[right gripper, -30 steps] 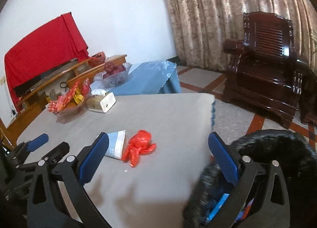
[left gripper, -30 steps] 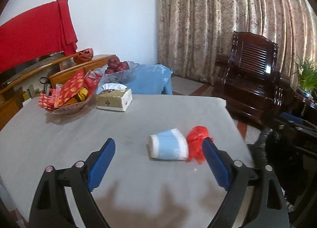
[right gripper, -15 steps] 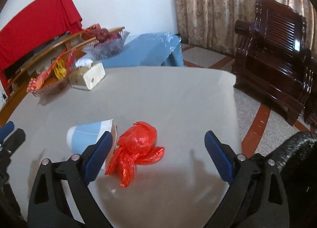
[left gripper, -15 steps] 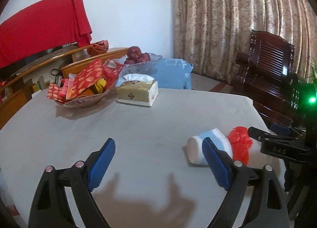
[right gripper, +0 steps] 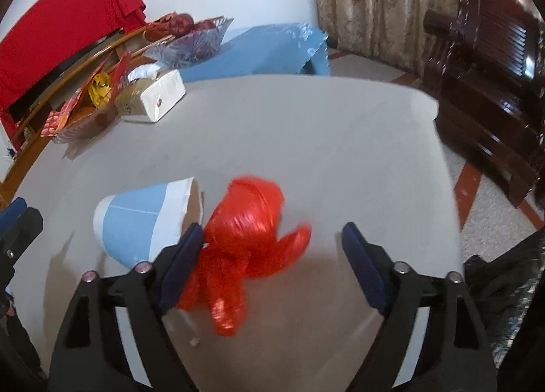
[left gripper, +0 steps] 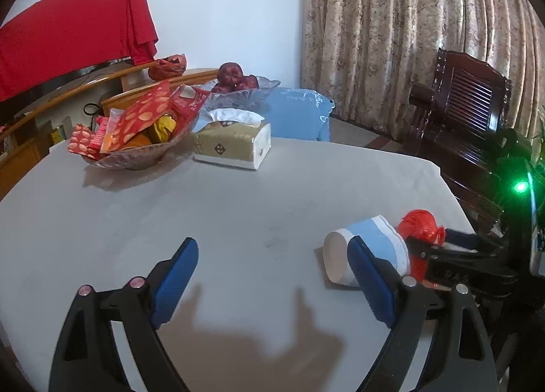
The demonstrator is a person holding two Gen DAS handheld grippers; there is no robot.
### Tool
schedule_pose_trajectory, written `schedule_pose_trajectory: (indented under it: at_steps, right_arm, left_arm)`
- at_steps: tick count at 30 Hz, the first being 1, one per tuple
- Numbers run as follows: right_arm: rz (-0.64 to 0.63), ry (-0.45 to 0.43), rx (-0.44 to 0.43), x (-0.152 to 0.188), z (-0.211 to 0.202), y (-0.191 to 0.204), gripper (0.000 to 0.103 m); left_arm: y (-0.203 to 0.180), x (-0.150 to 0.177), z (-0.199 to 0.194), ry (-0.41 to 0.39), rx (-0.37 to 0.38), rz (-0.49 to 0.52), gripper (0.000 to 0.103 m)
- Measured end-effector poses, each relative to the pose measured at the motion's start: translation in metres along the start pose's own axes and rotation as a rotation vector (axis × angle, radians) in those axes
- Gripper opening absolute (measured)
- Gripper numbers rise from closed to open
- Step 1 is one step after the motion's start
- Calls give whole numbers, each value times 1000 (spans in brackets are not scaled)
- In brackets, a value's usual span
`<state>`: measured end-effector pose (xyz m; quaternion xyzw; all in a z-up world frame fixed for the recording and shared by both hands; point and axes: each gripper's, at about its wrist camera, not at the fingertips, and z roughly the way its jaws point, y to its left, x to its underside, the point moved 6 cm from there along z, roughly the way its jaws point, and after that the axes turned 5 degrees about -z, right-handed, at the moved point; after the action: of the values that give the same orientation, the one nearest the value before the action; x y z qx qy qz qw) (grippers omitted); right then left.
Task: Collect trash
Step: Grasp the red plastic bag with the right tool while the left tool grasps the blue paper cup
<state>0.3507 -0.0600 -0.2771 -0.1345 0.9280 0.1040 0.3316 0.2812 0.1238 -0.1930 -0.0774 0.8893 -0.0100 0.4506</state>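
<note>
Right claw [right gripper: 272, 249] stands wide, its blue pads either side of the red plastic bag [right gripper: 247, 242] at lower centre on the counter [right gripper: 306, 139]. Paper cup [right gripper: 146, 218] lies tipped, touching the bag's left. Left claw [left gripper: 272, 269] is wide, holding nothing; the cup [left gripper: 366, 257] sits by its right pad.

On your bench [right gripper: 306, 126] the cup [right gripper: 136, 221] lies on its side, with the bag [right gripper: 252, 238] touching its right side at the mouth end. At the far left sit the tissue box [right gripper: 153, 99] and, to its left, the snack bowl [right gripper: 78, 116]. Behind them the fruit bowl [right gripper: 194, 41] stands off the bench, and the chair [right gripper: 494, 61] stands to your right.
</note>
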Motion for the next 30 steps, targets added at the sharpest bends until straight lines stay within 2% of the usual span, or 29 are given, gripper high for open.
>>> schedule_pose_trajectory:
  at_steps: [1, 2, 3, 4, 17, 22, 30]
  right_arm:
    - [-7, 9, -14, 1, 1, 2, 52]
    - [-12, 11, -23, 1, 2, 4, 48]
    - [-14, 10, -32, 1, 1, 4, 37]
    - [-13, 10, -48, 0, 0, 5, 32]
    - [66, -82, -13, -12, -45, -40, 31]
    - [55, -87, -18, -12, -45, -38, 31]
    - [70, -87, -37, -10, -42, -37, 31]
  left_arm:
    - [-1, -1, 1, 2, 4, -3, 87]
    - [-3, -1, 2, 3, 7, -4, 87]
    - [-4, -1, 3, 4, 11, -3, 87]
    - [-6, 0, 4, 5, 15, -2, 87]
    - [-68, 14, 32, 84, 108, 32, 88]
    - [-88, 21, 50, 112, 66, 68, 88]
    - [-90, 28, 69, 165, 26, 77, 87]
